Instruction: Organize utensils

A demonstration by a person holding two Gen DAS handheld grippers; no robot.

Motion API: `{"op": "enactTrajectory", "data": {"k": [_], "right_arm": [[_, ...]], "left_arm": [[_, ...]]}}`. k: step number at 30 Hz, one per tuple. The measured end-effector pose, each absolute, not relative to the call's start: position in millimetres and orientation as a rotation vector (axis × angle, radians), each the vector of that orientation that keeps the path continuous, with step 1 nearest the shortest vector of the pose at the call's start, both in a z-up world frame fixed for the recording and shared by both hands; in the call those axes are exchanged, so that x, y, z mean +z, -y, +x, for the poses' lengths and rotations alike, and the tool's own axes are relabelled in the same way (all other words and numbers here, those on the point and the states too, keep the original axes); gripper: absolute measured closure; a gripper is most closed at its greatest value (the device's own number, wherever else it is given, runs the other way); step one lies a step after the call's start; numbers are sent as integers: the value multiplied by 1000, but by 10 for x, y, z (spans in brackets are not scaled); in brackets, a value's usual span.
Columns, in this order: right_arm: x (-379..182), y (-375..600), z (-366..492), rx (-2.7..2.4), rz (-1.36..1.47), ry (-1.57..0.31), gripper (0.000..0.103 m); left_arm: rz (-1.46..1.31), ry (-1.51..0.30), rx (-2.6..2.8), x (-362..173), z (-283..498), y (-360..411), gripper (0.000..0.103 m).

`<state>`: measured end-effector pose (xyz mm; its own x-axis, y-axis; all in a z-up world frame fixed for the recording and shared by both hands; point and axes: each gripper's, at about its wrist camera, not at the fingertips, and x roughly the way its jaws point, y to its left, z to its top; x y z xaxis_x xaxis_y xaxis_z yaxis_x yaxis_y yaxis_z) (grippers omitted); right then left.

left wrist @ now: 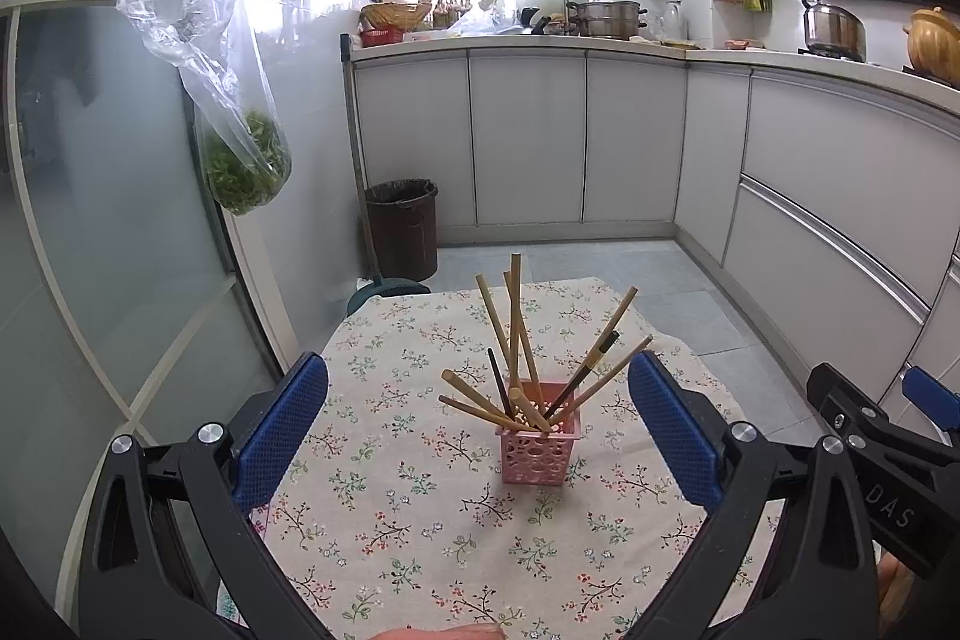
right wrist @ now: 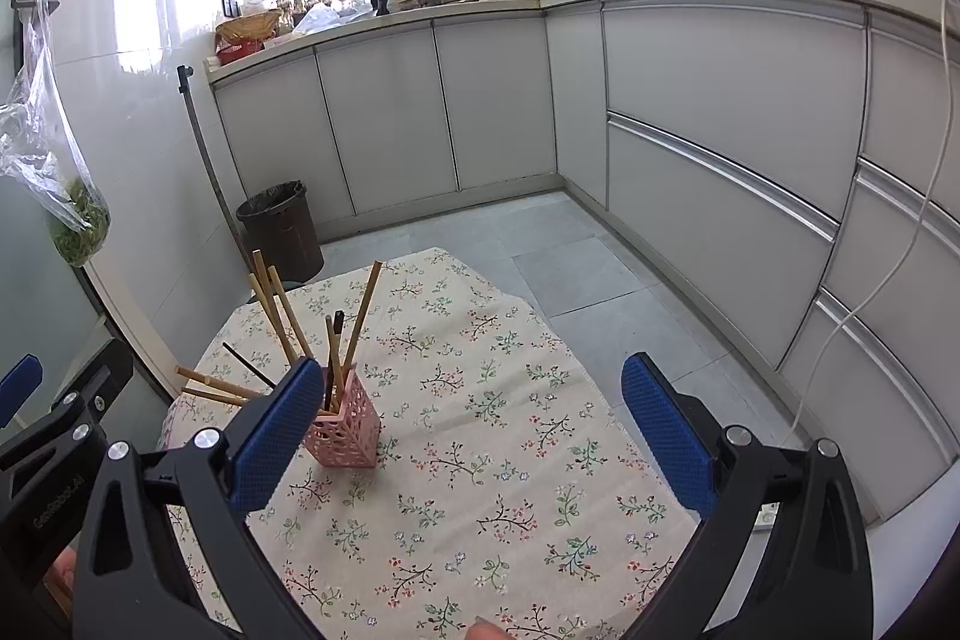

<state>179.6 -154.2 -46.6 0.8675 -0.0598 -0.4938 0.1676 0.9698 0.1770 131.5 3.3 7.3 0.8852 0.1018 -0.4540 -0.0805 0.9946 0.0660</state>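
Note:
A pink perforated holder [left wrist: 540, 451] stands on the floral tablecloth [left wrist: 420, 520]. Several wooden and dark chopsticks [left wrist: 515, 334] stick out of it, fanned in all directions. My left gripper [left wrist: 478, 415] is open and empty, its blue pads on either side of the holder, held back from it. In the right wrist view the holder [right wrist: 343, 430] sits just behind the left pad of my right gripper [right wrist: 465, 409], which is open and empty above the tablecloth [right wrist: 480, 460]. The chopsticks [right wrist: 282, 316] lean left and up there.
A brown bin [left wrist: 402, 227] and a mop handle [left wrist: 360, 172] stand by the wall beyond the table. White cabinets [left wrist: 528, 136] line the back and right. A bag of greens [left wrist: 240, 160] hangs on the glass door at left. The right gripper's body [left wrist: 888, 436] shows at right.

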Motion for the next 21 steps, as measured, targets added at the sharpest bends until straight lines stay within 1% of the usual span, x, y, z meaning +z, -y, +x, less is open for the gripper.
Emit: {"op": "enactTrajectory", "data": {"k": [15,16,19,21], "right_arm": [[-465,1540,1799,-123,218,-508,6],[-467,1541,1799,-122,219,-510,6],[-473,1533,1799,-121,221,-513,6],[-476,1532,1796,-120,220,-512,6]], "left_arm": [[34,-468,94,66,1303,-32,8],[29,-468,94,66,1306,-42,9],[22,-481,73,37,1322,-56,20],[38,-480,70,27,1319,-29,21]]}}
